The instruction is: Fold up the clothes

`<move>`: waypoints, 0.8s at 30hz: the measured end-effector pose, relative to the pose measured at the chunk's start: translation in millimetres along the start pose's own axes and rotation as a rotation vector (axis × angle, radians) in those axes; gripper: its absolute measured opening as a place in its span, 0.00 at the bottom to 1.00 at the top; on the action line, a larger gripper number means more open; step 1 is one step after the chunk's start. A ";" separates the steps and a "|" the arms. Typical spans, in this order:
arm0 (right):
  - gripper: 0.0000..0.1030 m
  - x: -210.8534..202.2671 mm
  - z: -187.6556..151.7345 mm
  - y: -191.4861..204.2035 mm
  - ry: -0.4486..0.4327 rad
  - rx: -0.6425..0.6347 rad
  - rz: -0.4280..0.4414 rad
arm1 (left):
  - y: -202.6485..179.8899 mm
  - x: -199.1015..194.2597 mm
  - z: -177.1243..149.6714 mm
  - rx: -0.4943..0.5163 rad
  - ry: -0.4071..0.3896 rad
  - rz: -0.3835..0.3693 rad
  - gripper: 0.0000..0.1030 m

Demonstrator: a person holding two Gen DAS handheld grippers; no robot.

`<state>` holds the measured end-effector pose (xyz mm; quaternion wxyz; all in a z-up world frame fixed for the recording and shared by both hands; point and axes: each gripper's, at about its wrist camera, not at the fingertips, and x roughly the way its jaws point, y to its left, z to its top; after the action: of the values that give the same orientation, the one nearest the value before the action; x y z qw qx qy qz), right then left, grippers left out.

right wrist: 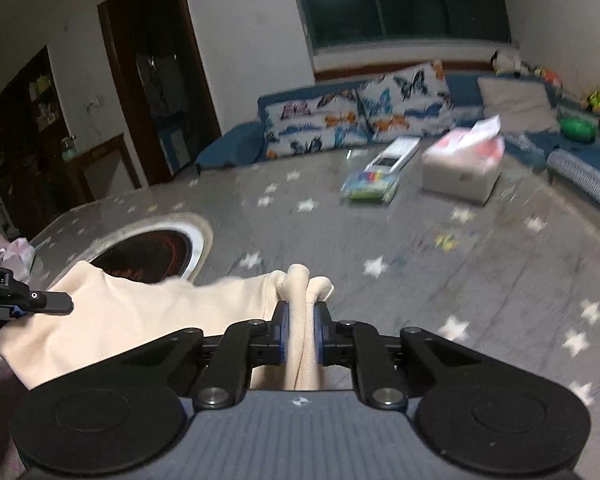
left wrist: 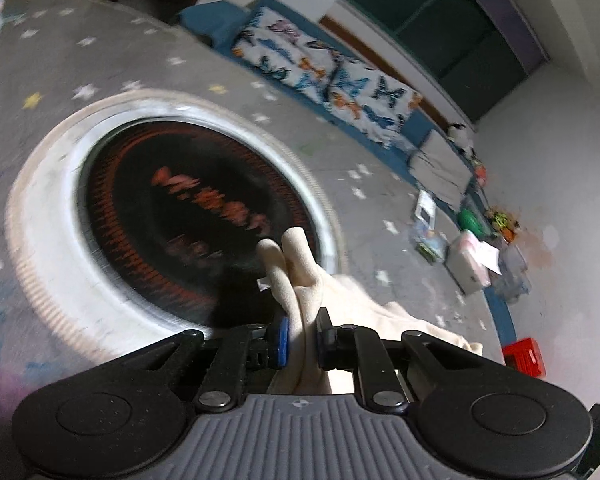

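Being pinched between both clenched claws, the cream garment [right wrist: 140,320] is being held above the star-patterned table [right wrist: 420,248]. 1 bunched fold is being gripped by the left gripper [left wrist: 302,338], another by the right gripper [right wrist: 300,334]; cloth is being stretched between the 2, near the round black burner [left wrist: 188,216].

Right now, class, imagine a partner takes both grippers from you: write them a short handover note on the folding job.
Left gripper: jaws shut on a bunched edge of the cream garment.
Right gripper: jaws shut on another bunched edge of the same cloth.
Where things are: the garment hangs stretched between the two grippers above the star-patterned table, beside the round black heater plate.
Done: both edges gripped.
Left: no finished fold is visible; probably bring the edges together, lay the cloth flat and release.
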<state>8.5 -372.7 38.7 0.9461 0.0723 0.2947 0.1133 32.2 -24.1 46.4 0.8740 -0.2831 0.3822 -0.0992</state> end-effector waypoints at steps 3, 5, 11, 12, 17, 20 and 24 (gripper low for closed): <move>0.11 -14.8 10.5 -9.8 -0.037 -0.011 -0.041 | -26.4 9.7 1.3 0.070 0.000 -0.024 0.13; 0.11 -23.3 16.8 -19.5 -0.056 -0.015 -0.076 | -43.7 20.5 2.3 0.101 0.009 -0.042 0.13; 0.11 -48.4 34.5 -58.0 -0.111 -0.019 -0.201 | -102.6 58.5 -0.4 0.187 0.037 -0.112 0.13; 0.11 -52.0 36.9 -65.5 -0.117 -0.018 -0.224 | -111.9 64.3 -1.4 0.198 0.041 -0.124 0.13; 0.11 -65.4 48.2 -101.4 -0.136 -0.011 -0.326 | -155.5 93.2 -9.4 0.256 0.062 -0.182 0.13; 0.11 -67.6 50.1 -127.1 -0.131 0.008 -0.389 | -176.7 111.8 -18.7 0.284 0.089 -0.205 0.13; 0.11 -52.5 37.4 -156.3 -0.059 0.049 -0.439 | -187.7 140.9 -36.5 0.326 0.165 -0.177 0.13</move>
<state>14.8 -539.5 65.9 0.9542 0.0325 0.2783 -0.1049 110.8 -248.2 47.3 0.8619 -0.1614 0.4051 -0.2589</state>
